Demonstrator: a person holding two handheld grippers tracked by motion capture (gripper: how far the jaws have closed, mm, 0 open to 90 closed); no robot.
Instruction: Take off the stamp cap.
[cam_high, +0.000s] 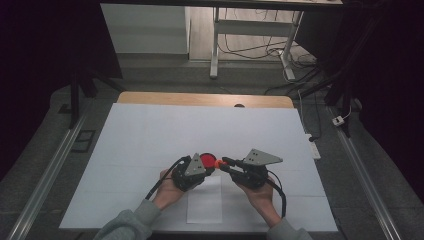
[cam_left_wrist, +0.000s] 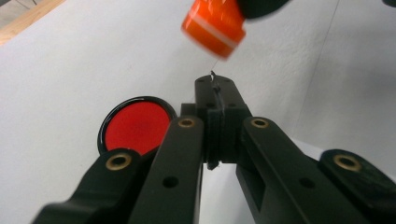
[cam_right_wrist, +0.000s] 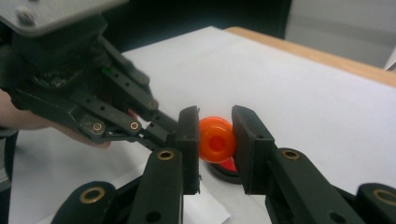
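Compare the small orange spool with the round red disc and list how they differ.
1. The small orange plastic spool is clamped between the right gripper fingers, off the table; the round red disc with a black rim lies flat on the white sheet.
2. The spool is orange with a pale band; the disc is red, ringed in black.
3. The spool looks thick and narrow; the disc looks wide and flat.

Both are round.

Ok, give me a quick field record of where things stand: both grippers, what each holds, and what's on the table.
left gripper: shut, jaws pressed together; a thin thread-like strand shows at the tips
right gripper: shut on orange spool
orange spool: held off the table, just beyond the left gripper's tips
red disc: black-rimmed, flat on the white sheet, beside the left gripper
white sheet: covers the table
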